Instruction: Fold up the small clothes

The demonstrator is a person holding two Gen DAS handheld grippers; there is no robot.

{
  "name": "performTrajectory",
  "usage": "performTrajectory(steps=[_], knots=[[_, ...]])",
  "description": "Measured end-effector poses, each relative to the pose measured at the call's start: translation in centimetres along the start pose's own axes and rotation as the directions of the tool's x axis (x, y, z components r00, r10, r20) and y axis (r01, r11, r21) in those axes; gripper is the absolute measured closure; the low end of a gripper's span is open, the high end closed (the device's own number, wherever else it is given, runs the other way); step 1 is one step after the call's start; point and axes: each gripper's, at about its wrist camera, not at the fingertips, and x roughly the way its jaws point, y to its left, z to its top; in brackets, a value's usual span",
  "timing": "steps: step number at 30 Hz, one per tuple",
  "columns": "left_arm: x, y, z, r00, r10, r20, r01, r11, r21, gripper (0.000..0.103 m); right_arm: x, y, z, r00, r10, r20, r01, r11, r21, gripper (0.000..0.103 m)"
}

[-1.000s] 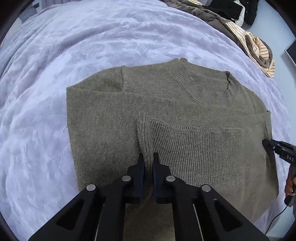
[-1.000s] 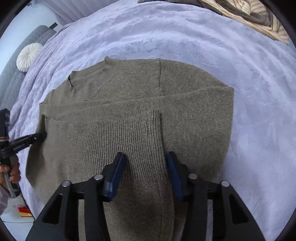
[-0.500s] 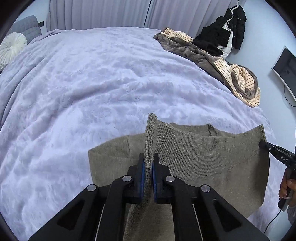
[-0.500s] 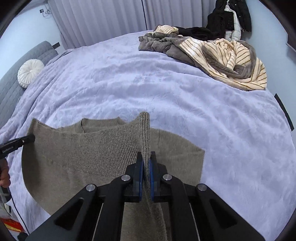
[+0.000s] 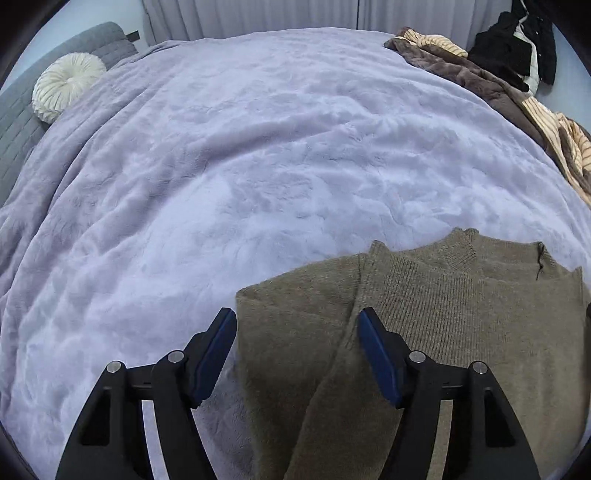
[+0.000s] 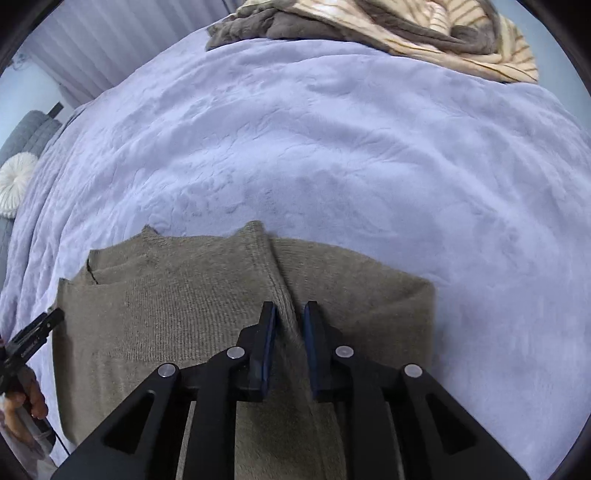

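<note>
Both black two-finger grippers with blue pads are seen low over an olive-green knitted sweater (image 5: 424,325) spread on a lilac plush blanket (image 5: 258,166). In the left wrist view, the left gripper (image 5: 297,325) is held with its jaws spread wide, nothing being caught between them; the sweater's folded left edge and a raised seam are framed by the two pads. In the right wrist view, the right gripper (image 6: 290,314) is held with its jaws parted by a narrow gap, and a raised ridge of the ribbed knit is straddled by them. Whether the ridge is touched by the pads cannot be told, but it is not pinched.

The sweater (image 6: 177,310) is laid folded at the near edge of the blanket (image 6: 332,147), its ribbed hem brought up over the body so that the neckline is partly covered. Part of the left gripper (image 6: 35,336) is also seen in the right wrist view, beside the sweater's far side edge.

A round white pleated cushion (image 5: 66,88) is seen against a grey quilted headboard (image 5: 22,122). A heap of brown and cream-striped clothes (image 6: 388,29) is piled on the far part of the blanket, well apart from the sweater, and a black jacket (image 5: 517,44) is hung behind it.
</note>
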Motion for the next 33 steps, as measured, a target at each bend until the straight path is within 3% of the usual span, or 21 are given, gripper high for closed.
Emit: performTrajectory(steps=[3,6,7,8,10,12,15,17,18,19,20,22,23,25,26,28,30,33], knots=[[-2.0,0.7,-0.5,0.989,-0.146,-0.010,0.146,0.989,-0.029,0.034,-2.9,-0.6,-0.8,0.996,0.083,0.036,-0.084,0.996,0.033,0.088],[-2.3,-1.0,-1.4,0.958,-0.282,-0.047,0.282,0.959,-0.016,0.034,-3.2,1.1,-2.5,0.990,0.142,0.004,-0.142,0.989,-0.038,0.088],[-1.8,-1.7,-1.9,0.952,-0.299,-0.064,0.298,0.954,-0.010,0.034,-2.5,1.6,-3.1,0.990,0.140,-0.012,-0.140,0.988,-0.057,0.088],[-1.0,-2.6,-2.7,0.951,-0.297,-0.091,0.298,0.955,-0.002,0.034,-1.7,1.9,-3.5,0.992,0.126,-0.026,-0.127,0.990,-0.062,0.088],[1.3,-3.4,-4.4,0.963,-0.220,-0.155,0.225,0.974,0.013,0.034,0.7,1.4,-4.5,0.993,0.098,-0.071,-0.101,0.994,-0.041,0.092],[1.4,-3.1,-5.8,0.968,-0.212,-0.132,0.218,0.975,0.035,0.034,1.0,0.1,-5.1,0.989,0.138,-0.045,-0.138,0.990,0.001,0.096],[0.3,-2.4,-7.0,0.972,-0.190,-0.140,0.205,0.973,0.102,0.034,-0.2,-1.3,-5.6,0.997,0.060,-0.046,-0.060,0.998,0.004,0.098],[-0.6,-1.7,-7.7,0.975,-0.162,-0.152,0.181,0.976,0.121,0.033,-1.0,-2.4,-6.0,0.995,0.074,-0.067,-0.072,0.997,0.030,0.098],[-1.1,-1.3,-8.0,0.980,-0.116,-0.160,0.137,0.982,0.130,0.021,-1.7,-2.9,-6.5,0.995,0.066,-0.072,-0.063,0.997,0.047,0.095],[-1.5,-0.7,-8.1,0.982,-0.087,-0.166,0.109,0.986,0.126,0.018,-2.4,-3.3,-7.0,0.996,0.033,-0.080,-0.029,0.998,0.059,0.087],[-1.9,0.2,-8.6,0.981,-0.085,-0.175,0.103,0.990,0.098,0.018,-2.9,-3.7,-7.4,0.996,0.027,-0.087,-0.021,0.997,0.077,0.086],[-2.7,2.0,-9.3,0.967,-0.138,-0.212,0.143,0.990,0.005,0.018,-4.2,-5.2,-9.1,0.991,0.099,-0.093,-0.083,0.983,0.166,0.084],[-3.0,2.8,-9.9,0.960,-0.162,-0.227,0.157,0.987,-0.042,0.018,-5.0,-6.0,-10.3,0.986,0.141,-0.093,-0.117,0.968,0.220,0.080],[-3.5,4.5,-11.3,0.939,-0.219,-0.265,0.186,0.972,-0.145,0.018,-6.3,-7.3,-13.0,0.972,0.216,-0.086,-0.177,0.927,0.330,0.048],[-3.7,5.1,-12.2,0.925,-0.253,-0.284,0.202,0.959,-0.199,0.018,-6.7,-7.7,-14.2,0.967,0.245,-0.075,-0.201,0.907,0.370,0.042],[-3.6,5.9,-13.8,0.895,-0.320,-0.309,0.229,0.927,-0.297,0.018,-7.2,-8.4,-16.7,0.949,0.311,-0.061,-0.249,0.851,0.461,0.041],[-3.1,6.3,-15.3,0.860,-0.393,-0.325,0.255,0.884,-0.392,0.018,-6.6,-8.8,-19.0,0.917,0.398,-0.040,-0.309,0.769,0.560,0.041],[-2.2,5.7,-16.2,0.849,-0.433,-0.303,0.264,0.844,-0.468,0.018,-5.1,-9.3,-20.2,0.901,0.433,0.024,-0.344,0.681,0.647,0.041]])
